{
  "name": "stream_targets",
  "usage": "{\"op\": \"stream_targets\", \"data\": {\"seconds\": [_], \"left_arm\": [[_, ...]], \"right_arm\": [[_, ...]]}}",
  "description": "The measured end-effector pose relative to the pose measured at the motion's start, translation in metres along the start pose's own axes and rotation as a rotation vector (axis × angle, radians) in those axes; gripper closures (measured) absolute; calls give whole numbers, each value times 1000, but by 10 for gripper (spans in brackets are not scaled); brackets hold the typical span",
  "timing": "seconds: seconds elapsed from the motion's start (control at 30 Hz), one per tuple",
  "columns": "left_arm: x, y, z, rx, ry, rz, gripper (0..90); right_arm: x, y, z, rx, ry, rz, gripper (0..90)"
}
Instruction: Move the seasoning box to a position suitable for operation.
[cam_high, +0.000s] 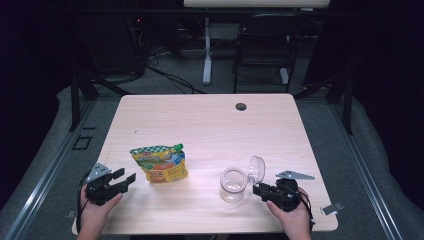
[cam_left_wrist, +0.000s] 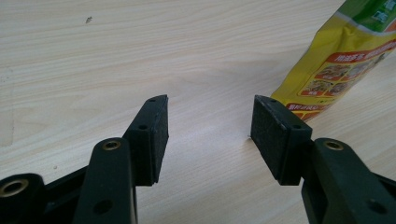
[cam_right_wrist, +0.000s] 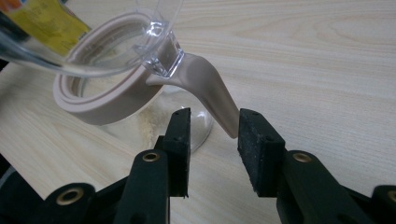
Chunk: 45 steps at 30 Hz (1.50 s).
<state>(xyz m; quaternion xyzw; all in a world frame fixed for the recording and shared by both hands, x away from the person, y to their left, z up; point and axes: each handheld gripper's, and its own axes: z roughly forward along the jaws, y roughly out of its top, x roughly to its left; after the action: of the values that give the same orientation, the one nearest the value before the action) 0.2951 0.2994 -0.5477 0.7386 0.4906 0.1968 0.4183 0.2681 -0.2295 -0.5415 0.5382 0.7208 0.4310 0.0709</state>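
Note:
A yellow and green food pouch (cam_high: 159, 164) lies on the wooden table (cam_high: 210, 120), left of centre. To its left rests my left gripper (cam_high: 127, 176), open, with bare table between the pads (cam_left_wrist: 209, 126) and the pouch (cam_left_wrist: 341, 65) off to their right. A clear glass jar (cam_high: 233, 184) stands right of centre with its clear hinged lid (cam_high: 257, 169) flipped up. My right gripper (cam_high: 256, 189) sits just right of it, open. The jar's beige rim (cam_right_wrist: 102, 105) has a beige tab (cam_right_wrist: 212, 93) that hangs between my jaws (cam_right_wrist: 212, 135), close to the right pad.
A cable hole (cam_high: 241, 106) sits near the table's far edge. Beyond the table stand a dark chair (cam_high: 267, 45) and a white desk leg (cam_high: 207, 50) with cables on the floor. The table's near edge is close under both hands.

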Motion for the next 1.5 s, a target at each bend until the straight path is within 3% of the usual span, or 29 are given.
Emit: {"op": "stream_targets", "data": {"seconds": [0.3,0.53,0.63,0.7,0.87,1.0,1.17,1.5], "left_arm": [[-1,-3,-3,15,-1,-1,466],[1,-6,-7,10,7,-7,467],[1,-6,-8,8,8,-5,467],[1,-7,-7,11,5,-3,467],[2,-7,-7,14,7,-7,468],[3,-8,-8,15,8,-9,468],[1,-9,-9,14,8,-5,469],[2,-12,-12,20,16,-7,470]], "right_arm": [[-2,-1,15,-22,-23,1,630],[2,1,25,-31,-26,-58,646],[-1,0,27,-17,-46,-87,698],[-3,1,27,-14,-21,-85,722],[-2,2,27,6,-15,-124,800],[-2,3,28,14,12,-115,851],[-5,5,31,4,37,-96,852],[-9,12,42,-37,25,-57,790]]}}
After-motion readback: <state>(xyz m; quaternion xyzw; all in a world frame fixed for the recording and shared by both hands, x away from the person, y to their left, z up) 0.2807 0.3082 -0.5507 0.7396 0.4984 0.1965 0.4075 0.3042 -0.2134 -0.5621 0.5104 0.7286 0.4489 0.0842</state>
